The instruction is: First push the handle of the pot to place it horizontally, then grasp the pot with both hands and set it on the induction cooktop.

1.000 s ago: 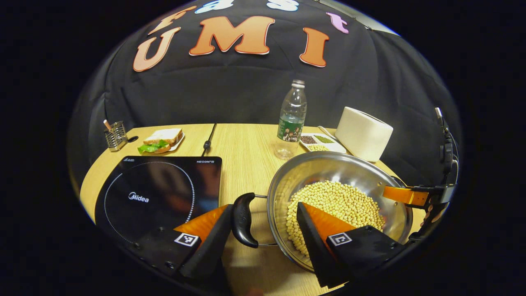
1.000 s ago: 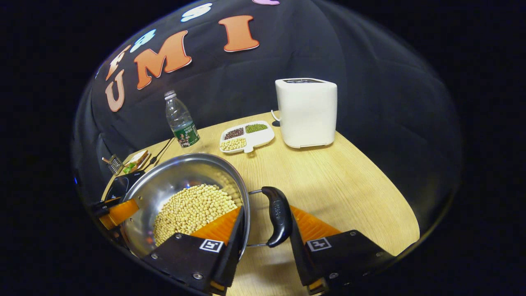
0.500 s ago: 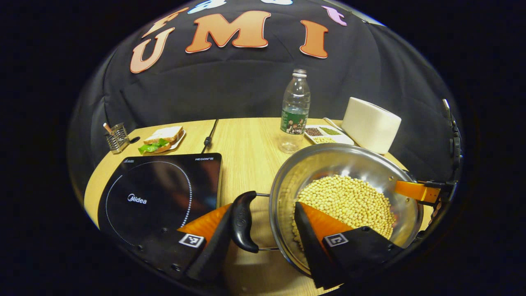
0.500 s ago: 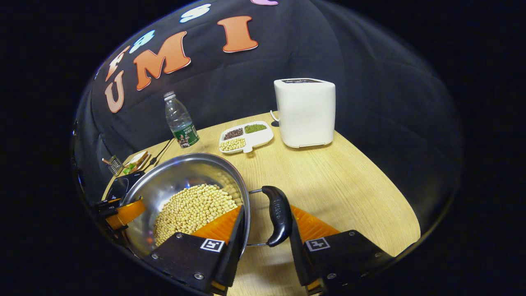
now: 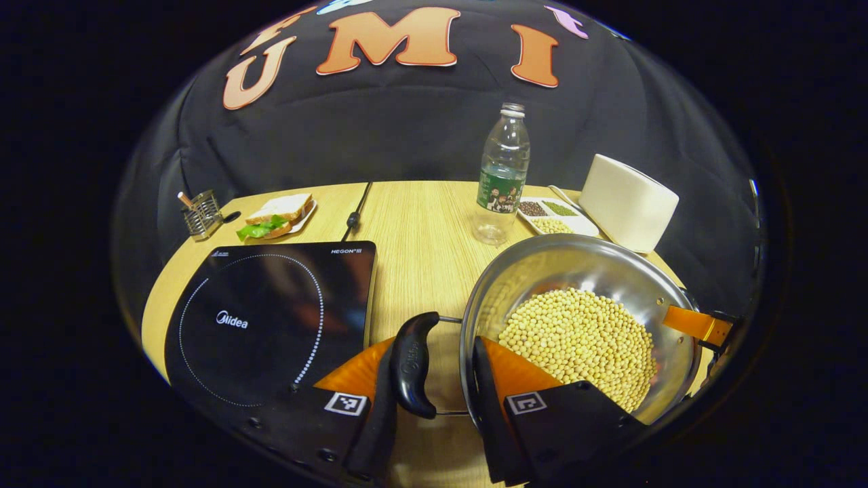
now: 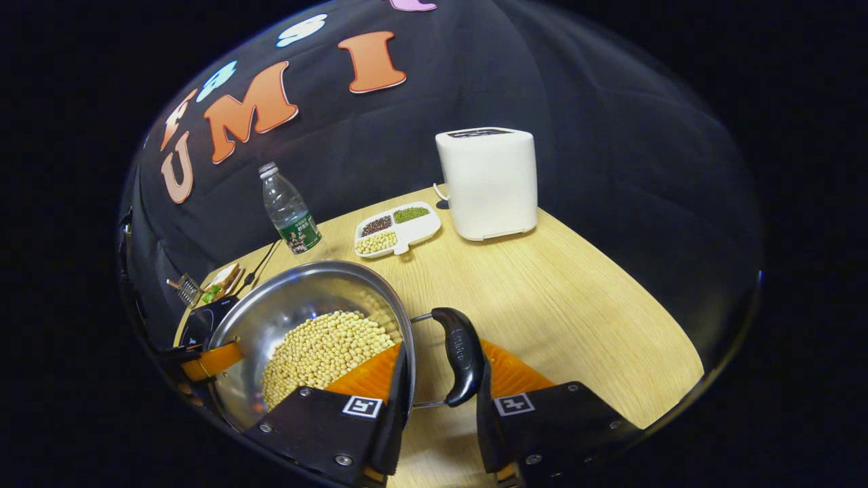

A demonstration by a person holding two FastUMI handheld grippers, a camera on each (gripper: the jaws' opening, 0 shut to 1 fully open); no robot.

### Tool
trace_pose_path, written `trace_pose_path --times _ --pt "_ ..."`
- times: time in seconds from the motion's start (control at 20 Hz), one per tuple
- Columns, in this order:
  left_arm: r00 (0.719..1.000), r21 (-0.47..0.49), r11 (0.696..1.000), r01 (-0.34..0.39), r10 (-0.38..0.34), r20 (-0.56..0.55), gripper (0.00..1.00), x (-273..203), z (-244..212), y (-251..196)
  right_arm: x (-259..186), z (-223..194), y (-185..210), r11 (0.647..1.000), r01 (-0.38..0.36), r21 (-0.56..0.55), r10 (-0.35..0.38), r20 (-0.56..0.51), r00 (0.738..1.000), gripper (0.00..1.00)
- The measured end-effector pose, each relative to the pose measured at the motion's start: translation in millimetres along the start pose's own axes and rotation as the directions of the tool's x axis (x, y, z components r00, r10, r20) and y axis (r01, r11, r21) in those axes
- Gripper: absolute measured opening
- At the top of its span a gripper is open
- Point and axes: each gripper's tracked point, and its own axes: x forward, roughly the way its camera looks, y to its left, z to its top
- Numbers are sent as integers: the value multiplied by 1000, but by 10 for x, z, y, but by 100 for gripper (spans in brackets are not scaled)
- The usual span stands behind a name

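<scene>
- Left gripper [image 5: 434,379]: clamped across the pot's left side. One finger presses the outer face of the black left handle [image 5: 411,364]; the other lies inside the pot wall [image 5: 475,318], against the rim.
- Right gripper [image 6: 441,379]: clamped in the same way on the opposite side. One finger sits inside the pot [image 6: 298,305] at the rim; the other presses the outer face of the black right handle [image 6: 461,356].
- In the left gripper view, a fingertip [image 5: 688,323] of the right gripper shows at the far rim of the pot.
- In the right gripper view, a fingertip [image 6: 210,361] of the left gripper shows at the far rim.
- Both handles project sideways from the rim on wire brackets.
- Pot: steel, holding a heap of soybeans [image 5: 583,339]. It sits over the wooden table [image 5: 413,230], just to the right of the induction cooktop [image 5: 271,312] in the left gripper view, and not on it. Whether the base touches the table cannot be told.
- Behind the pot: a plastic water bottle [image 5: 502,176], a divided dish [image 6: 397,229] of assorted beans, and a white appliance [image 6: 487,181].
- Behind the cooktop: a sandwich [image 5: 277,215] on a plate, a wire holder [image 5: 201,215], and a black cable [image 5: 356,210].
</scene>
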Motion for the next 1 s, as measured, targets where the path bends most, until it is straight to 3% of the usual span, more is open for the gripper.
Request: trace_pose_path --times 0.05,0.2,0.4,0.45,0.5,0.95,1.0 --pt "1000 -12 1000 9 -9 -11 63 -16 -31 -10 -43 5 -8 1000 4 3 -4 5 1000 45" --pt "1000 -27 999 23 -24 -20 58 -84 -23 4 -136 46 22 1000 10 16 -10 16 1000 43" --pt "1000 -22 999 25 -25 10 61 -244 146 73 -289 145 127 999 -1 34 0 36 999 43" --pt "999 -23 999 27 -26 18 58 -282 198 98 -318 185 172 999 -4 33 2 43 999 43" --pt "999 -29 999 28 -28 21 63 -316 232 128 -351 232 225 1000 -6 31 4 53 999 43" --pt "997 -61 998 8 -4 71 57 -736 585 589 -657 474 746 998 -57 17 55 94 994 43" --pt "997 -64 998 5 0 77 60 -777 618 650 -687 489 812 998 -64 12 62 95 994 43"
